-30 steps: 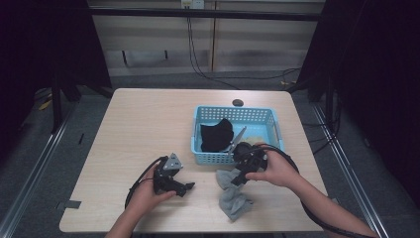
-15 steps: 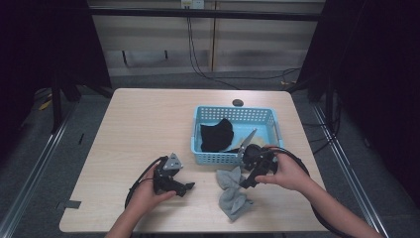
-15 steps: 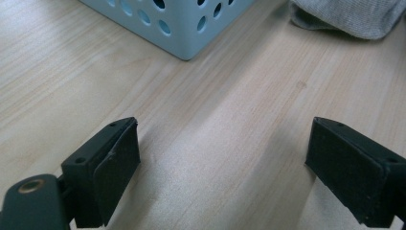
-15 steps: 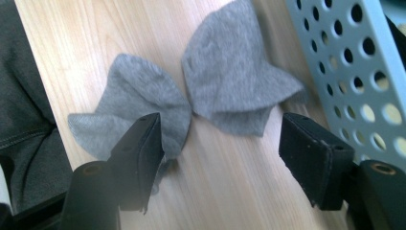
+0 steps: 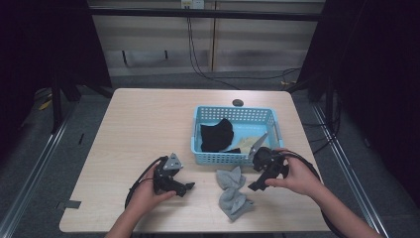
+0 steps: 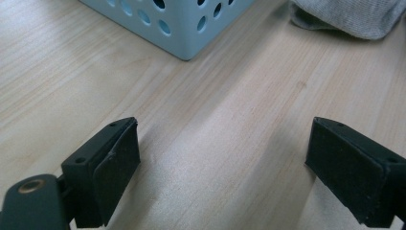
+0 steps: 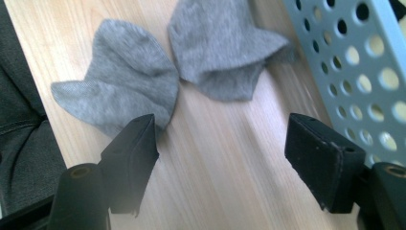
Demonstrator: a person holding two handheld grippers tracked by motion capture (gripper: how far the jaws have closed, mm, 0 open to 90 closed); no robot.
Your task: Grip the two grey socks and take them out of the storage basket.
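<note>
Two grey socks (image 5: pixel 232 190) lie crumpled on the wooden table (image 5: pixel 138 129) in front of a light blue basket (image 5: pixel 218 158). In the basket are a black cloth (image 5: pixel 216 135) and a pale piece (image 5: pixel 249 142). My right gripper (image 5: pixel 254 187) is just right of the socks, tilted down. In the right gripper view the grey socks (image 7: pixel 143 81) lie ahead of my right gripper (image 7: pixel 225 129), whose jaws have just been opening with only bare table between them. My left gripper (image 5: pixel 188 187) rests left of the socks. In its own view my left gripper (image 6: pixel 222 143) is open and holds nothing.
The basket's corner (image 6: pixel 182 28) and a sock's edge (image 6: pixel 354 17) lie ahead of the left jaws. A perforated basket wall (image 7: pixel 364 72) runs along the right side of the right gripper view. A small dark disc (image 5: pixel 237 102) sits behind the basket. Black cables trail from both grippers.
My right hand has slid right and toward the front edge, away from the basket's front wall, and its jaws stand wider. The left hand and the socks have not moved.
</note>
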